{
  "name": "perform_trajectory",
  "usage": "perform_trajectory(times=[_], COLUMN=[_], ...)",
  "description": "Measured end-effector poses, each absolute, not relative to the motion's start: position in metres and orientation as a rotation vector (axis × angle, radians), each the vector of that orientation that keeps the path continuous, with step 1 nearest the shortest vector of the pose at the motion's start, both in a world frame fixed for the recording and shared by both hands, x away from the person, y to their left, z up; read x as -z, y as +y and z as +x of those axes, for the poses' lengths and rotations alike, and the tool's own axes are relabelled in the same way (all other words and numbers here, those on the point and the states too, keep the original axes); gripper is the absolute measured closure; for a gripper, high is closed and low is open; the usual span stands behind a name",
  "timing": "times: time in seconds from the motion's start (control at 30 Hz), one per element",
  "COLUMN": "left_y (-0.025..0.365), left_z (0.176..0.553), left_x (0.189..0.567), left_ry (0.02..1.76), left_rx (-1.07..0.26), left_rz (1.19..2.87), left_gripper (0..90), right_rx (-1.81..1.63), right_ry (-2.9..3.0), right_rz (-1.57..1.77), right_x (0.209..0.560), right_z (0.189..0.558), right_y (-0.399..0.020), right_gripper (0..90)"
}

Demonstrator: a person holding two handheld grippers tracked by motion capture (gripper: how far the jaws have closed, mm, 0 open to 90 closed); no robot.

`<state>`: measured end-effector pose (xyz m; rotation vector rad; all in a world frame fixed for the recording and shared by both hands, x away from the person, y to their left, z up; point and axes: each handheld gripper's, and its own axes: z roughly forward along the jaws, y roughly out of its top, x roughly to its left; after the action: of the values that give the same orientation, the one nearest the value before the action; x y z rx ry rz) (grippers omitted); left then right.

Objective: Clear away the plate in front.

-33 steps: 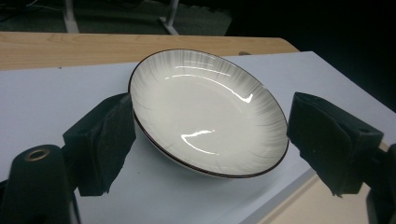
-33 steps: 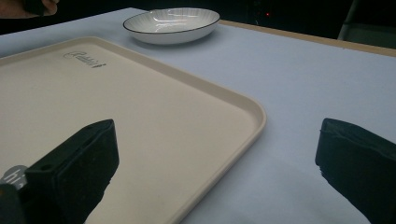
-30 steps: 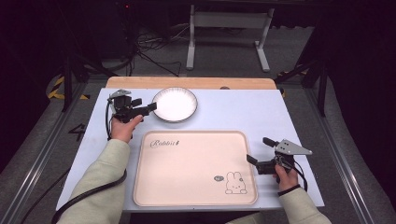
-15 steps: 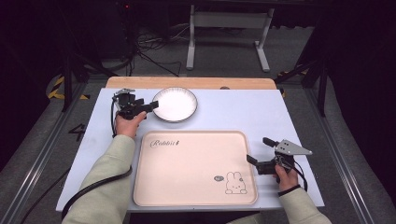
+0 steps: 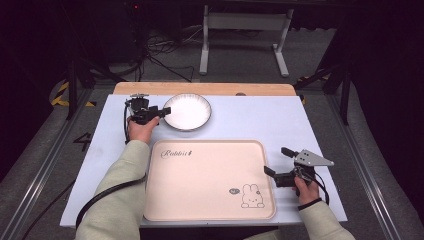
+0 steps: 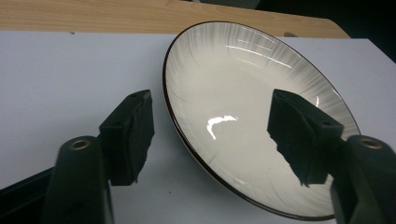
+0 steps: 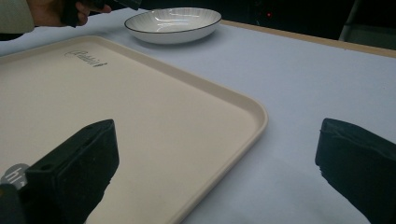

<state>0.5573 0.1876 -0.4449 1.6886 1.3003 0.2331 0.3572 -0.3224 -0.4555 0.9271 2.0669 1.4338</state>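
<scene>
A white plate (image 5: 187, 112) with a dark rim lies at the back of the table. My left gripper (image 5: 164, 112) is at its left rim. In the left gripper view the plate (image 6: 243, 116) has one jaw outside the rim and the other over the inside. The jaws have just been closing, but a gap remains on both sides, so the left gripper (image 6: 210, 100) is open. A beige tray (image 5: 200, 185) with a rabbit print lies in front. My right gripper (image 5: 278, 161) stands open astride the tray's right rim (image 7: 254, 123), not touching it.
The white table top (image 5: 260, 120) has a wooden strip (image 5: 200, 89) along its far edge. Beyond it are a metal stand (image 5: 240, 30) and loose cables (image 5: 155, 55) on the dark floor. Each gripper's cable trails back along the forearm.
My left gripper has moved right and down to the plate's left rim, and its jaws have narrowed around the rim. The right gripper, plate and tray have not moved.
</scene>
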Motion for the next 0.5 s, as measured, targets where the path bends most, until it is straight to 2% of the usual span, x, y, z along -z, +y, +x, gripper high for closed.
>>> perform_trajectory(times=[0.1,0.27,0.5], left_y=[0.189,0.188,0.185], left_z=[0.56,0.564,0.571], left_x=[0.45,0.454,0.46], left_ry=[1.314,1.351,1.394], left_rx=[-0.221,-0.206,-0.086], left_rz=[1.694,1.707,1.706], left_gripper=[39.6,41.7,48.8], right_rx=[-1.434,-1.43,-1.431], right_ry=[2.067,2.069,2.072], right_rz=[0.924,0.923,0.915], right_x=[0.456,0.455,0.456], right_z=[0.357,0.357,0.357], right_y=[-0.322,-0.322,-0.322], right_gripper=[0.3,0.4,0.9])
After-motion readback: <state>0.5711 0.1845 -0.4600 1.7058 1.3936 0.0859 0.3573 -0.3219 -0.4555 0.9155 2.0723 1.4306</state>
